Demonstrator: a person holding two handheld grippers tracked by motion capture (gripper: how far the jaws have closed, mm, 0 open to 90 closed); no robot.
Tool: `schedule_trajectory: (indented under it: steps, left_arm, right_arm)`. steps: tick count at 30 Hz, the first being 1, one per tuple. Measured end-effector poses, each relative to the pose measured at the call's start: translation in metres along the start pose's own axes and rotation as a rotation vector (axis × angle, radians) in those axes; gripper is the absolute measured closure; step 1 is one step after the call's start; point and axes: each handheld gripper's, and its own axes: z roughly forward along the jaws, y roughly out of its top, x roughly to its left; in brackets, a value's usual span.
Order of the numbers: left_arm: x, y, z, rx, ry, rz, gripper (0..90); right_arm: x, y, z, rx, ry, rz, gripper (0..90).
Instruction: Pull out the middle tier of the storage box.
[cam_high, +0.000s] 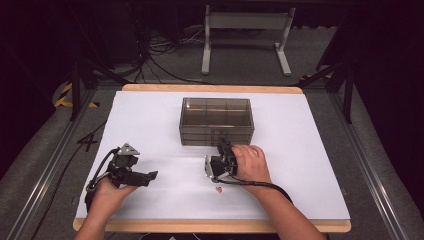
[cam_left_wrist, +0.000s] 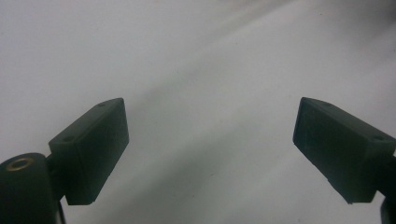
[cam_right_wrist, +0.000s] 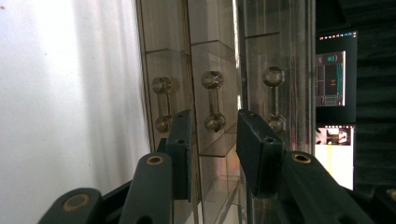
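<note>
White table (cam_high: 150, 115) lies under our left gripper (cam_left_wrist: 210, 140), whose jaws stand wide with nothing between. Our right gripper (cam_right_wrist: 212, 135) has narrow jaws astride the middle handle (cam_right_wrist: 213, 100) of the drawer box (cam_high: 216, 121) at the centre, not pressing it.

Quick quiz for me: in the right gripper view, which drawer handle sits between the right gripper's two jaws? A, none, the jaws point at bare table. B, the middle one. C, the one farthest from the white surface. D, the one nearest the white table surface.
B: the right gripper has its jaws set either side of the middle handle of the clear drawer box, not yet pressing on it.
</note>
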Motion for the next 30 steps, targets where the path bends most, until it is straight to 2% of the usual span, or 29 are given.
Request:
schedule_trajectory:
  steps: [6,18,20,25,27,30]
  left_arm:
    - [0.0,0.0,0.0,0.003,-0.003,0.002,10.9]
    - [0.0,0.0,0.001,0.002,-0.004,0.002,10.8]
    - [0.0,0.0,0.001,0.003,-0.006,0.002,10.8]
    - [0.0,0.0,0.001,0.004,-0.007,0.0,10.8]
    - [-0.001,0.0,0.001,0.005,-0.007,0.0,10.8]
    - [-0.001,0.0,0.002,0.005,-0.008,0.0,10.8]
  right_arm:
    - [0.002,0.002,0.004,0.017,-0.01,-0.005,68.2]
    - [0.008,0.003,0.012,0.061,-0.054,-0.048,71.2]
    - [0.008,0.003,0.013,0.061,-0.055,-0.048,71.3]
    - [0.013,0.003,0.015,0.059,-0.081,-0.086,74.7]
    - [0.012,0.003,0.015,0.06,-0.086,-0.082,78.8]
    - [0.01,0.004,0.015,0.057,-0.083,-0.076,79.8]
